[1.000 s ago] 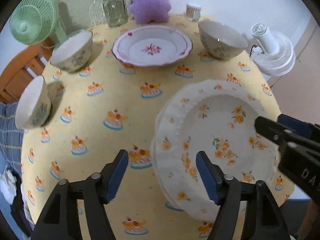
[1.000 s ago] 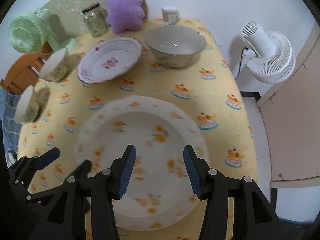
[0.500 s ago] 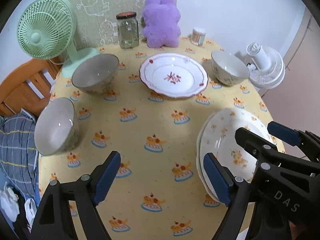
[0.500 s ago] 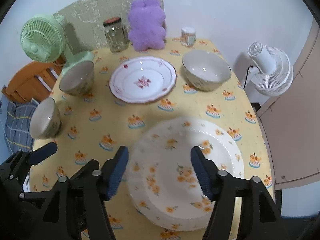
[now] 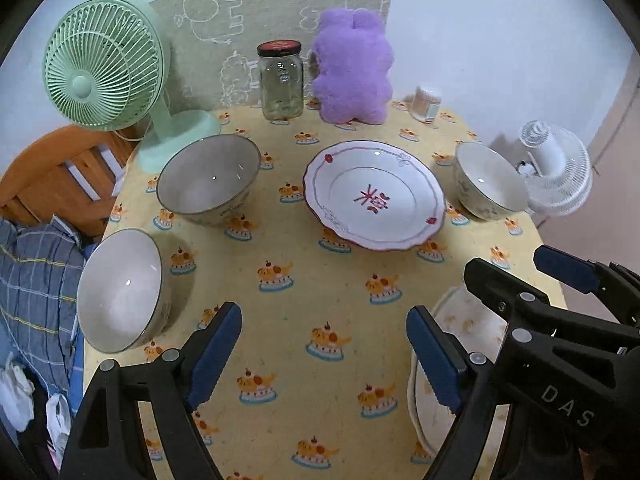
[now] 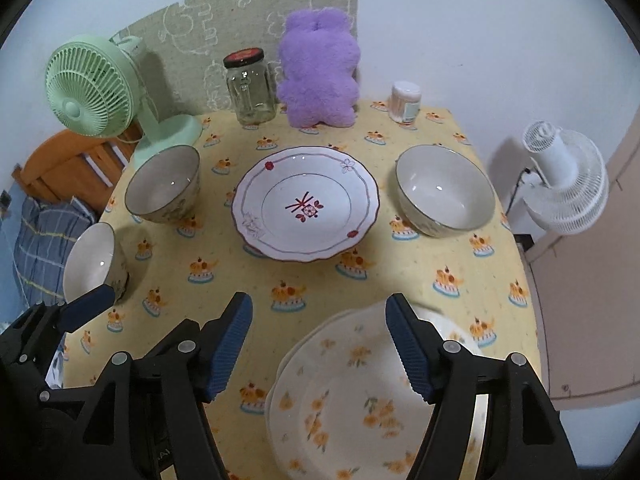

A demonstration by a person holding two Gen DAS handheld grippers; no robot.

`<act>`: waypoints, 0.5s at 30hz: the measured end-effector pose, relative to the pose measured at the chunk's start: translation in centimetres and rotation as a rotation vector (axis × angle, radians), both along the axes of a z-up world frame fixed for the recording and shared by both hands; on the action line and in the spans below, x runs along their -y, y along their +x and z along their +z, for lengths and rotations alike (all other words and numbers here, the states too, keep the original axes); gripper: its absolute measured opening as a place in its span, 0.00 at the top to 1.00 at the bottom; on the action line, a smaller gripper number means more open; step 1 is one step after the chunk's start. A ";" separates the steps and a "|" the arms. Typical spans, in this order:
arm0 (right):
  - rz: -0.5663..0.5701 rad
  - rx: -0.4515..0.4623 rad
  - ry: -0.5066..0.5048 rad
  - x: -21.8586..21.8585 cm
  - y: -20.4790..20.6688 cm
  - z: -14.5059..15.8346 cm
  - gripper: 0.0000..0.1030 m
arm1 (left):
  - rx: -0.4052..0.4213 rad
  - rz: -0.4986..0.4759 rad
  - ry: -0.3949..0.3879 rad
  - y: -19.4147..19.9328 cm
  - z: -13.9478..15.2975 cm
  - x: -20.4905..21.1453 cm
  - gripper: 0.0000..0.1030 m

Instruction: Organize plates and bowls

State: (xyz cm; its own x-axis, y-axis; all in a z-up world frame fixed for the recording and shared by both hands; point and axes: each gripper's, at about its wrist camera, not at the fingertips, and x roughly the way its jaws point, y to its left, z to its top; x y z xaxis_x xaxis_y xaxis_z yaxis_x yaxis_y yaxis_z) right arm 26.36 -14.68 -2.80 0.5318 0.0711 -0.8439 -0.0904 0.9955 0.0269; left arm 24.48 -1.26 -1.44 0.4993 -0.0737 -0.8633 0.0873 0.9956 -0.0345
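A stack of yellow-flowered plates (image 6: pixel 360 396) lies at the table's near right; it also shows in the left wrist view (image 5: pixel 460 364). A white plate with a red mark (image 6: pixel 306 208) (image 5: pixel 374 194) sits mid-table. Three bowls stand around it: far left (image 6: pixel 164 190) (image 5: pixel 208 184), near left (image 6: pixel 94 264) (image 5: pixel 122 290), right (image 6: pixel 444 190) (image 5: pixel 488 186). My left gripper (image 5: pixel 324 356) is open and empty above the cloth. My right gripper (image 6: pixel 318 344) is open and empty above the flowered stack's left rim.
A green fan (image 6: pixel 94 86), a glass jar (image 6: pixel 250 86), a purple plush (image 6: pixel 318 84) and a small cup (image 6: pixel 406 100) line the back of the yellow tablecloth (image 6: pixel 440 280). A white fan (image 6: pixel 564 176) stands beyond the right edge. A wooden chair (image 5: pixel 52 180) is left.
Both grippers have pulled back and up from the flowered plates, which stay stacked at the near right. More of the table now shows. Both stay open.
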 end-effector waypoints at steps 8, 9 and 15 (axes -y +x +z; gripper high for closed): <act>0.049 -0.039 0.018 1.3 4.5 -2.9 0.30 | -0.031 0.044 0.032 3.6 -2.6 1.5 0.17; 0.053 -0.046 0.020 1.4 5.1 -3.3 0.30 | -0.032 0.047 0.037 4.1 -2.9 1.7 0.17; 0.049 -0.060 0.024 1.8 8.1 -5.2 0.30 | -0.052 0.066 0.042 7.1 -4.9 2.2 0.17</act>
State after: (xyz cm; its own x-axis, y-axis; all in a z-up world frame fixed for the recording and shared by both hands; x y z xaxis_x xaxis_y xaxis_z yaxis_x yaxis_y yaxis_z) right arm 34.49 -16.48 -7.99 0.4760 0.1160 -0.8718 -0.1361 0.9890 0.0572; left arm 31.54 -3.48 -6.39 0.4567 -0.0057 -0.8896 0.0210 0.9998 0.0044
